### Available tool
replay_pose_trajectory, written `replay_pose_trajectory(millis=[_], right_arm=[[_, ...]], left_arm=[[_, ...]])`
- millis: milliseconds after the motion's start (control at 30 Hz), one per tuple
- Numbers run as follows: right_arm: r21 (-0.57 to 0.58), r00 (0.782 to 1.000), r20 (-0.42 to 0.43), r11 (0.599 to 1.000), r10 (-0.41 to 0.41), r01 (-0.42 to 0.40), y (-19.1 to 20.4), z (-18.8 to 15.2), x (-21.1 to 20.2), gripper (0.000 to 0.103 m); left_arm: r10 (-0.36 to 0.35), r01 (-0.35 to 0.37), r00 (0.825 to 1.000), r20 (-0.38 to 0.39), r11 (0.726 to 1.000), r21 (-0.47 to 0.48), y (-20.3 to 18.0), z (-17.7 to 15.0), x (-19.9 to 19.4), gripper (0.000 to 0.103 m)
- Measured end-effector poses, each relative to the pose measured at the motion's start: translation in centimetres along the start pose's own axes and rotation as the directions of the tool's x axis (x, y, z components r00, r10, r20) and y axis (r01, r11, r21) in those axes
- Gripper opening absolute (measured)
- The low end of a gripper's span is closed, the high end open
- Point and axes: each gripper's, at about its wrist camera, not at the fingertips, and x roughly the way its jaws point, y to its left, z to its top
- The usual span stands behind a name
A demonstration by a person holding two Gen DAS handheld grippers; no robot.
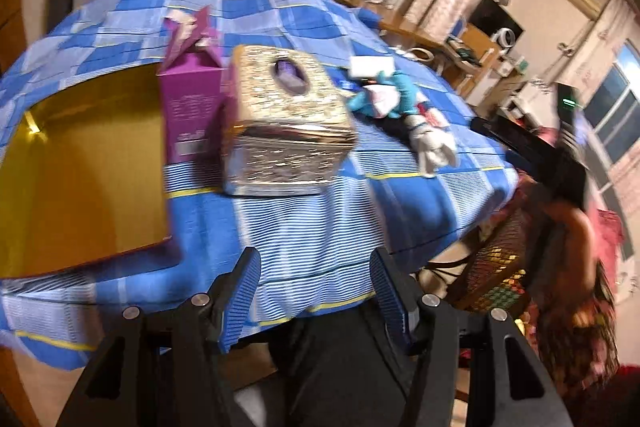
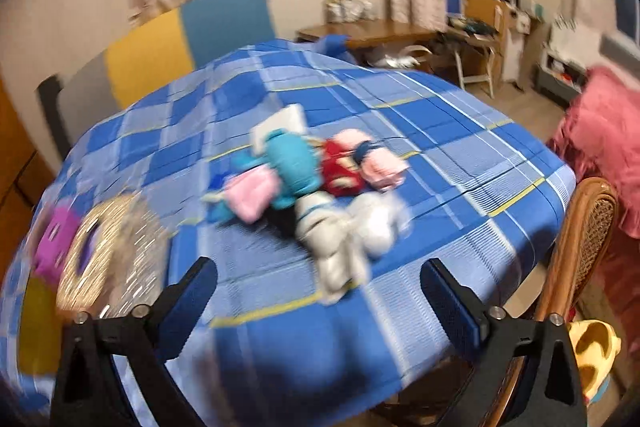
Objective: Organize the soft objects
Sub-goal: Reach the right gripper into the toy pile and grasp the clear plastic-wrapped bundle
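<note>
Blue checked worktop: soft toy pile mid-surface, bare cloth toward near edge. Right claw wide open, empty, at edge. Left claw open, empty, short of gold box.

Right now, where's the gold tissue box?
In the left wrist view the gold tissue box sits mid-table on the blue checked cloth, touching the purple carton on its left, with the soft toy pile to its right.
</note>
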Motion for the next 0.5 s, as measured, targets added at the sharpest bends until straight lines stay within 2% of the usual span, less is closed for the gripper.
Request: replay_pose_trajectory(millis=[67, 167, 267, 333, 433, 500], right_arm=[[0.040, 0.999, -0.052, 0.999, 0.004, -0.002, -1.7, 1.6, 2.3, 0.084], [0.109, 0.984, -0.179, 0.994, 0.013, 0.007, -4.7, 3.7, 7.5, 0.071], [0.145, 0.960, -0.278, 0.989, 0.046, -0.005, -6.3, 4.0, 11.2, 0.065], [0.177, 0.944, -0.317, 0.984, 0.088, -0.032, -7.1, 3.9, 13.0, 0.064], [0.190, 0.931, -0.338, 0.979, 0.135, -0.074, -7.3, 3.8, 14.3, 0.063], [0.194, 0.925, -0.345, 0.977, 0.157, -0.094, -7.4, 3.6, 14.6, 0.058]], left_arm=[[-0.031, 0.031, 0.999, -0.024, 1.000, 0.001, -0.2, 0.5, 0.5, 0.057], [-0.078, 0.077, 0.996, -0.054, 0.997, -0.005, -0.7, 1.2, 1.6, 0.057], [-0.132, 0.131, 0.989, -0.074, 0.991, -0.018, -1.2, 1.7, 2.4, 0.062], [-0.158, 0.156, 0.984, -0.081, 0.987, -0.028, -1.3, 1.8, 2.7, 0.066], [-0.175, 0.173, 0.981, -0.085, 0.985, -0.023, -2.1, 2.4, 3.2, 0.069], [-0.172, 0.172, 0.981, -0.091, 0.985, -0.002, -3.0, 2.9, 3.6, 0.070]])
